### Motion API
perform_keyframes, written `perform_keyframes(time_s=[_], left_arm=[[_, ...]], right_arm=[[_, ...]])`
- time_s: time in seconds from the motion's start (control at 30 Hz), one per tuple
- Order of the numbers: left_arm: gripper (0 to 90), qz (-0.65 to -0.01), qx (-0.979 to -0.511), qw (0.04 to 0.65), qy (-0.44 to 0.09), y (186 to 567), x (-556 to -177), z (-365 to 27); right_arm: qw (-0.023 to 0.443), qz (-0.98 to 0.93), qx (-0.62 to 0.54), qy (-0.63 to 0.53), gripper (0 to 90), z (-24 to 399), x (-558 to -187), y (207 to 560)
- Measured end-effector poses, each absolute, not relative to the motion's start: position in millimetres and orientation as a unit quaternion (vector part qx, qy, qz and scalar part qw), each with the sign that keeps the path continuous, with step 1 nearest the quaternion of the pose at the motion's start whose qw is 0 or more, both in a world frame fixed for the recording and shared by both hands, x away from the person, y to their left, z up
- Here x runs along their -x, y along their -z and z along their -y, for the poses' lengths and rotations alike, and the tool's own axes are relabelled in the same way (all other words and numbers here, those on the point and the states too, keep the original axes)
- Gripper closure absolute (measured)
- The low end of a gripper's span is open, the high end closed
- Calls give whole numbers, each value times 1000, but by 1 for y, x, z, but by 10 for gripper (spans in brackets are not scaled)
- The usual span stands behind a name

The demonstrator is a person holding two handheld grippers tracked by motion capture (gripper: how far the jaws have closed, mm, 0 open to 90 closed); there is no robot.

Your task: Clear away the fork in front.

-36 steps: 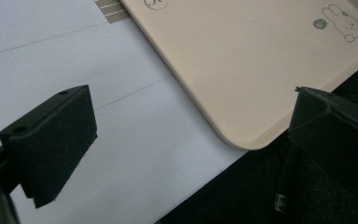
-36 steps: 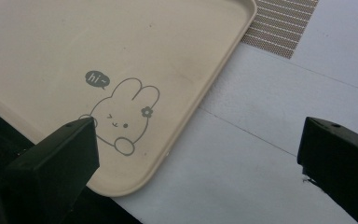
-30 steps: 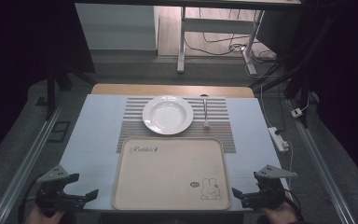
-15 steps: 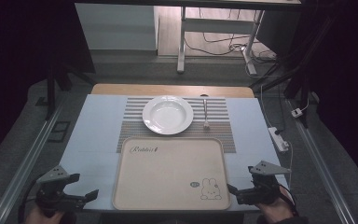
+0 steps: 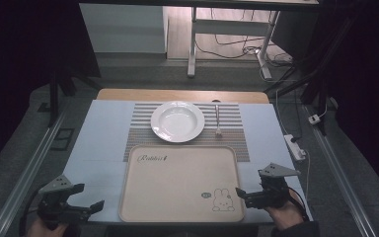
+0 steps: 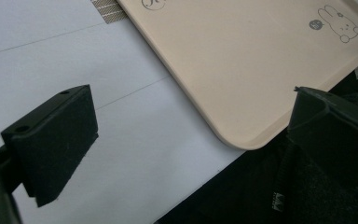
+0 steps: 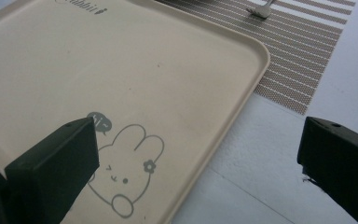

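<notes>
You're in a lab-like recording room: metal rails (image 5: 27, 168) flank the desk (image 5: 103, 143), cables (image 5: 242, 49) trail across the floor.

A beige tray (image 5: 177, 182) with a rabbit drawing in one near corner lies flat and empty at the near edge of the counter (image 5: 103, 143), overlapping a striped placemat (image 5: 232, 133) that carries a white plate (image 5: 177, 121) and a fork (image 5: 217, 118).

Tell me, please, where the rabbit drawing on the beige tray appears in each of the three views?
High view: rabbit drawing at the tray's near right corner, beside the right gripper.
Left gripper view: top right, far across the tray.
Right gripper view: lower middle, just past the left jaw.
Shared landmark: the beige tray.
</notes>
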State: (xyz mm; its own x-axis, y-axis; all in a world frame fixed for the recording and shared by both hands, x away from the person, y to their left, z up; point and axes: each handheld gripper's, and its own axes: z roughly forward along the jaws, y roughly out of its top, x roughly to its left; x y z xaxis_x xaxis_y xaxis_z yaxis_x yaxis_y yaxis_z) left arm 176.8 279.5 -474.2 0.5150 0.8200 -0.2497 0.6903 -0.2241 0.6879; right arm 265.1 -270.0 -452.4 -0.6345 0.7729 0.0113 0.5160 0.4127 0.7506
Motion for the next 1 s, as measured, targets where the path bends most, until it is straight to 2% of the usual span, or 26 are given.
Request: perform_keyframes(time_s=[0.17, 1.0], left_arm=[[10, -485, -777, 392, -85, 474, -177, -280], [10, -478, -785, 385, -83, 474, -177, -277]], right_arm=[[153, -825, -387, -382, 0, 262, -279, 455], [185, -837, -385, -341, 0, 232, -364, 471]])
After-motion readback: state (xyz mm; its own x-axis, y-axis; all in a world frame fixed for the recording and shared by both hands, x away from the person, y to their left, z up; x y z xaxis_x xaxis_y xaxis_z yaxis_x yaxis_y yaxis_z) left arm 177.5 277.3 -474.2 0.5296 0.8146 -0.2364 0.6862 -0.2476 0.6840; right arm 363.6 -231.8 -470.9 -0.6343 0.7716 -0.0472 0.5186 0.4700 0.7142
